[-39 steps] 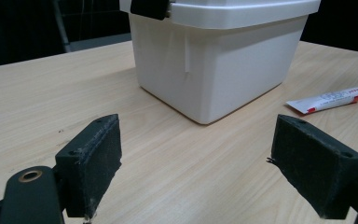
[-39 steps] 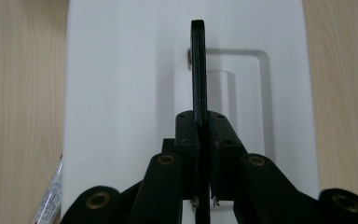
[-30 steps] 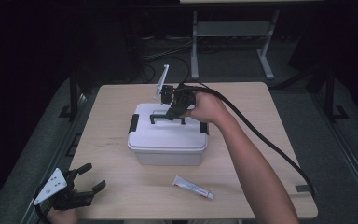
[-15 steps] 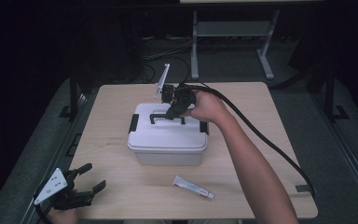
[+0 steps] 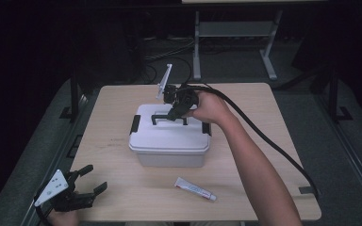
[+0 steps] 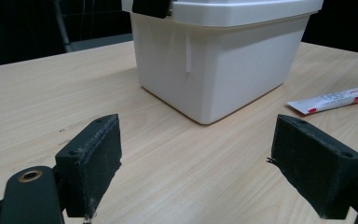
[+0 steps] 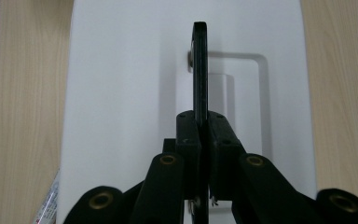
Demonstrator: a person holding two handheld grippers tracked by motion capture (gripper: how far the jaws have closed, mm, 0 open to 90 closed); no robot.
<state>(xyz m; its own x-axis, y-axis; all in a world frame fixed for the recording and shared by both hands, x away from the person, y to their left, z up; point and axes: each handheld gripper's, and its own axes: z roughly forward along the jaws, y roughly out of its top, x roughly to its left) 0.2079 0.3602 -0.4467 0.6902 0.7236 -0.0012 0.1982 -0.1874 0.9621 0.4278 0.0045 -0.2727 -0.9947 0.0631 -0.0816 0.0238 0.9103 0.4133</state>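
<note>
The white lidded box [image 5: 169, 141] sits mid-worktop [image 5: 113, 103], rigid and probably light, its thin black handle [image 7: 200, 70] the natural hold and already clenched edge-on by the right tongs [image 5: 175, 112], while the left tongs [image 5: 87, 181] rest released near the worktop's corner.

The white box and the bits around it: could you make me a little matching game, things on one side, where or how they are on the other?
Things:
1. box handle
2. tube
3. left hand-held gripper
4. right hand-held gripper

States:
A. lying flat on the table in front of the box
B. jaws wide open, nothing between them
C. black, raised upright on the lid
D. shut on the handle

Pairs: 1-C, 2-A, 3-B, 4-D
</note>
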